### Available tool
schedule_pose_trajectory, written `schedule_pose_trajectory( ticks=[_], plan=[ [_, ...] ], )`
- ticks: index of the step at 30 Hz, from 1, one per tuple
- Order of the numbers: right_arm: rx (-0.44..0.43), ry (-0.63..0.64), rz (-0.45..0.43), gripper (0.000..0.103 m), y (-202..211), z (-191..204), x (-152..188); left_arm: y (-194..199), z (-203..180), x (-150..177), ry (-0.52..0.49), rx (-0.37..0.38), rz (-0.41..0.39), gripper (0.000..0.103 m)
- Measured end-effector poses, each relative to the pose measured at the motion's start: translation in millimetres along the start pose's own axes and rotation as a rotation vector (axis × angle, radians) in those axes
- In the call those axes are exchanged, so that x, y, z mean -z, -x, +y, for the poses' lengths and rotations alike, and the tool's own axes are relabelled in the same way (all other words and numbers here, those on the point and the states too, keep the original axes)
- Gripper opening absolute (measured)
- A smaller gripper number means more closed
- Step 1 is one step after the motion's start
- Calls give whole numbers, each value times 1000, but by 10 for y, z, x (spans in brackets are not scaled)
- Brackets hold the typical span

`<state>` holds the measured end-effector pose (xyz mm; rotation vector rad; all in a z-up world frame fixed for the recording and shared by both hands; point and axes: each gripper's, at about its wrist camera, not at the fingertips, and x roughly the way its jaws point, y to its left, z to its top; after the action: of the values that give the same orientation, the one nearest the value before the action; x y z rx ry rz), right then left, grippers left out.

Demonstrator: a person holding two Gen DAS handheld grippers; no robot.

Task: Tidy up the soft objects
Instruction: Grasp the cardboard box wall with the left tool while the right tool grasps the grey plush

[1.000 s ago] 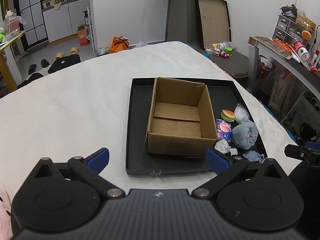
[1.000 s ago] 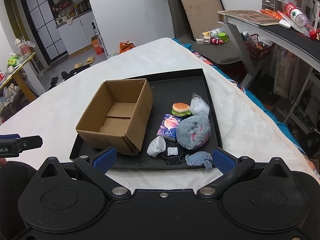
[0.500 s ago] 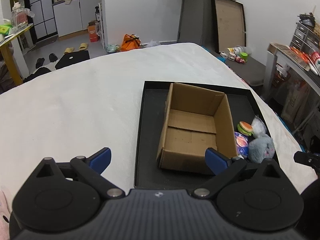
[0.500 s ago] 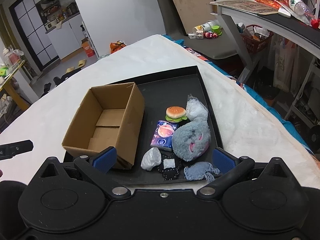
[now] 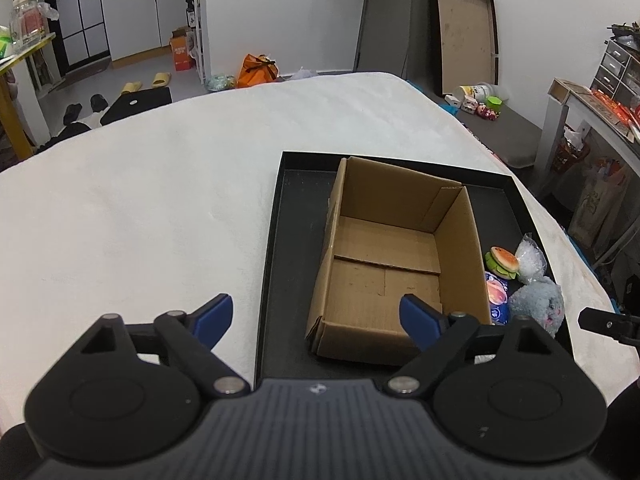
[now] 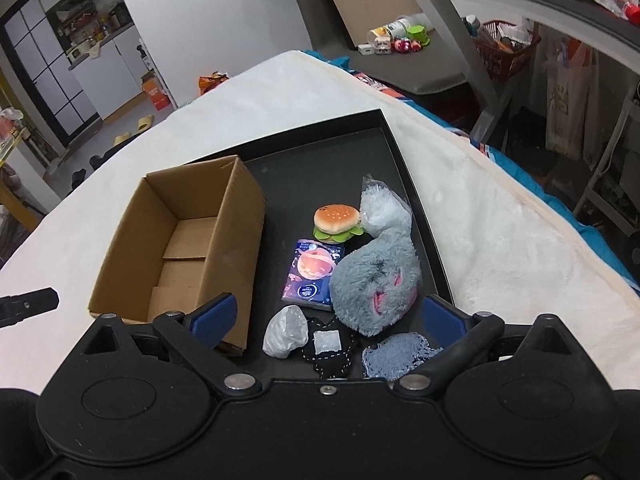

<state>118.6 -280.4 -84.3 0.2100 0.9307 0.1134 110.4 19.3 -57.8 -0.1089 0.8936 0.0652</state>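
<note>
1. two tools show, one per view; no brand or label reads clearly anywhere. the purple packet (image 6: 313, 276) carries a planet picture and small print too fine to read, and the orange carton (image 5: 181, 49) on the far floor has marks too small to make out.
2. left tool (image 5: 316, 314): its blue fingers stand wide with nothing between them, and the jaws have just been narrowing a little. it hangs over the near left corner of the black tray (image 5: 272, 240).
3. cardboard box (image 5: 394, 256) sits in the tray's left half, open on top and bare inside.
4. soft things lie in the tray to the right of the box: burger plush (image 6: 335, 219), clear crinkled bag (image 6: 382, 210), grey furry plush (image 6: 374, 282) touching the packet.
5. right tool (image 6: 328, 316): blue fingers wide apart, gripping nothing, poised above the near soft things.
6. only the right wrist view shows the front row at the tray's near edge: a white wrapped lump (image 6: 286, 332), a black stitched pouch with a white patch (image 6: 330, 346), a blue-grey knitted piece (image 6: 396, 354).
7. only the left wrist view shows the wide white fleece cover (image 5: 140, 200), slippers (image 5: 146, 82) and an orange bag (image 5: 256, 70) on the floor.
8. each view catches a black tip of the other tool at its edge.
</note>
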Motion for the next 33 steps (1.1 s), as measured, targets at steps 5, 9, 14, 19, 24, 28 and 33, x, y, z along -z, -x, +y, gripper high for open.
schedule_pose_trajectory(
  ticks=[5,9,14,19,24,28,33],
  plan=[
    [8,-35,14,99,-157,-54,-40,-146,-14,-15,-3,11,19,78],
    [19,-66,23,94,-307,-114,-66,-273,-18,-25,7,11,36,72],
    [30,-105,28,91,-484,-191,-69,-416,-18,-36,9,4,52,68],
    [29,-131,35,90,-638,-231,-80,-558,-9,-38,17,2,75,62],
    [50,-156,29,85,-747,-279,-88,-693,-18,-49,20,-6,94,60],
    [60,-169,37,85,-819,-322,-101,-783,-5,-68,21,-11,105,58],
    [71,-155,71,85,-960,-307,-101,-875,-7,-67,24,-18,119,53]
  ],
)
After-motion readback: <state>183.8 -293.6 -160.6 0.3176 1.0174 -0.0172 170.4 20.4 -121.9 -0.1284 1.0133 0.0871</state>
